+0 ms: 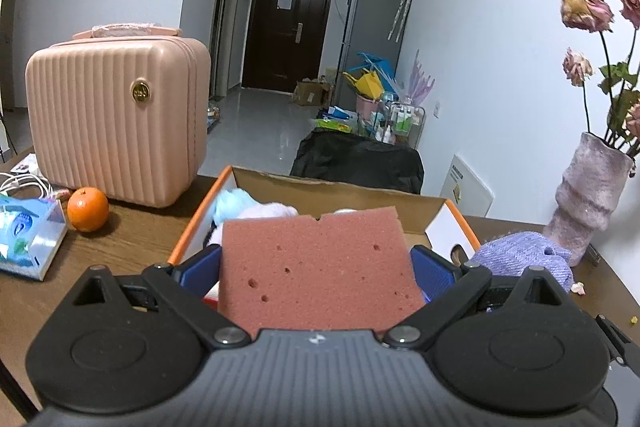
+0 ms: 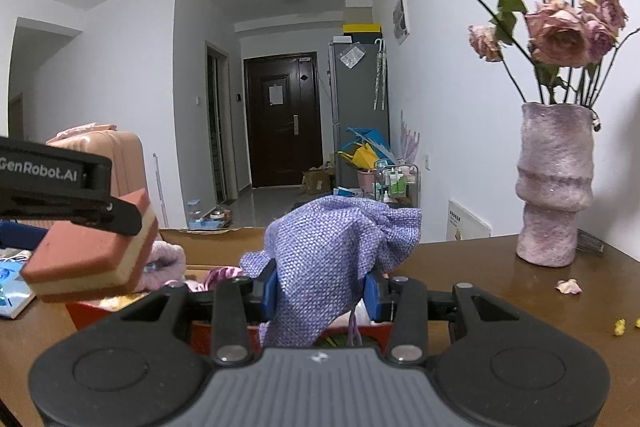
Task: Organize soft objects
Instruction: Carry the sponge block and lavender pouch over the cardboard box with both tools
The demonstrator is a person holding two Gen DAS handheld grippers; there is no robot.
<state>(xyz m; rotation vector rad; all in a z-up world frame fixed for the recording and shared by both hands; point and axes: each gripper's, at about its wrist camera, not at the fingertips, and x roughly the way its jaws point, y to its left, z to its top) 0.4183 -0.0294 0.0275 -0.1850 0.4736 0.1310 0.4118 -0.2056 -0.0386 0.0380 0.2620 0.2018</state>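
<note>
Sponge and cloth pouch held over the box

We see the left hand-held gripper point(image 1: 316, 259) clamped on a sponge point(image 1: 320, 267) above the box point(image 1: 340, 193); beside it, the right hand-held gripper point(image 2: 320, 291) pinches a purple pouch point(image 2: 332, 247) above the worktop point(image 2: 500, 267).

An open orange-edged cardboard box point(image 1: 452, 217) holding fluffy soft items is set mid-table, with a ribbed pink hard-shell case point(image 1: 116, 119) and a round orange fruit point(image 1: 88, 209) placed to its left, and a knitted lilac drawstring pouch point(image 1: 520, 255) and a textured pale-mauve vase point(image 1: 588, 203) to its right.
</note>
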